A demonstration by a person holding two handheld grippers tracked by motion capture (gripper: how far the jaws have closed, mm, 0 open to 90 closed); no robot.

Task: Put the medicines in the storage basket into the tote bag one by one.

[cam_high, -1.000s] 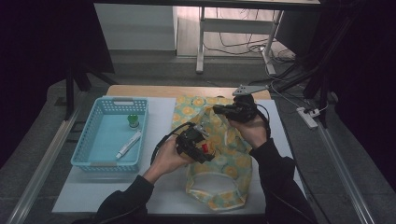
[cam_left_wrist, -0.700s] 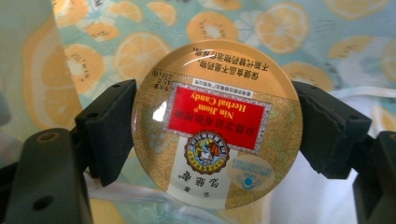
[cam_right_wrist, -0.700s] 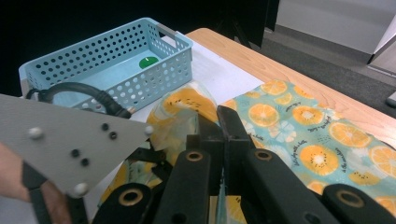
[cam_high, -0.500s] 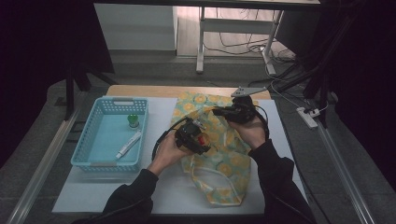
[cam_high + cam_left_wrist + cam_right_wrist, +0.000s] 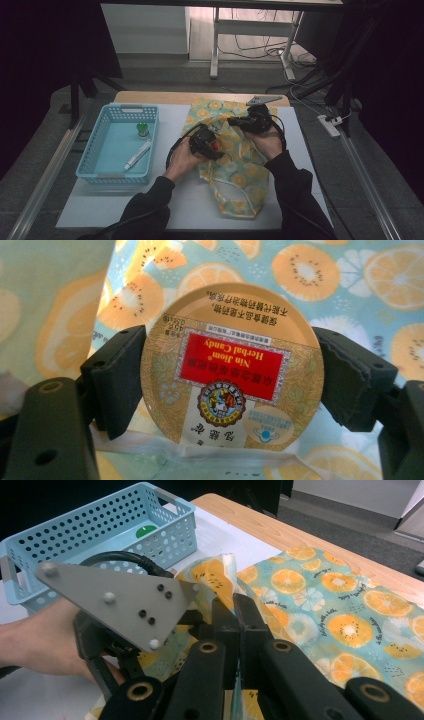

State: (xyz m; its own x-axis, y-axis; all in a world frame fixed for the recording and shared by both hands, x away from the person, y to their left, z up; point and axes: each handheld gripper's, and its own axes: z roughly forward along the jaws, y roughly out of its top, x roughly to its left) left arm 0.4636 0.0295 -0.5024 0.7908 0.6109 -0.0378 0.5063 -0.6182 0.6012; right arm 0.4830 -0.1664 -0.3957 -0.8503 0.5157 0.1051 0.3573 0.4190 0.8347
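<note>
A round gold candy tin (image 5: 232,330) with a red label sits crosswise between the pads of my left gripper (image 5: 235,380), which is shut on it. Behind the tin lies the orange-slice print cloth bag (image 5: 350,275), and a white hem runs under the jaws. In the high view the left gripper (image 5: 212,145) hovers over the bag (image 5: 240,175) at mid-table. My right gripper (image 5: 234,607) is shut on a raised fold of the bag's edge (image 5: 215,577). In the high view it (image 5: 235,121) is just beyond the left gripper, to its right.
A light blue perforated basket (image 5: 100,150) stands at the left on the white mat, holding a green-capped bottle (image 5: 143,129) and a white tube (image 5: 137,154). A bare wooden strip (image 5: 150,97) runs along the far edge of the table. Bare mat lies in front of the basket.
My left gripper has carried the tin away from the person and lower, closer to the right gripper. The bag's near part has drawn narrower. The right gripper has kept its place.
</note>
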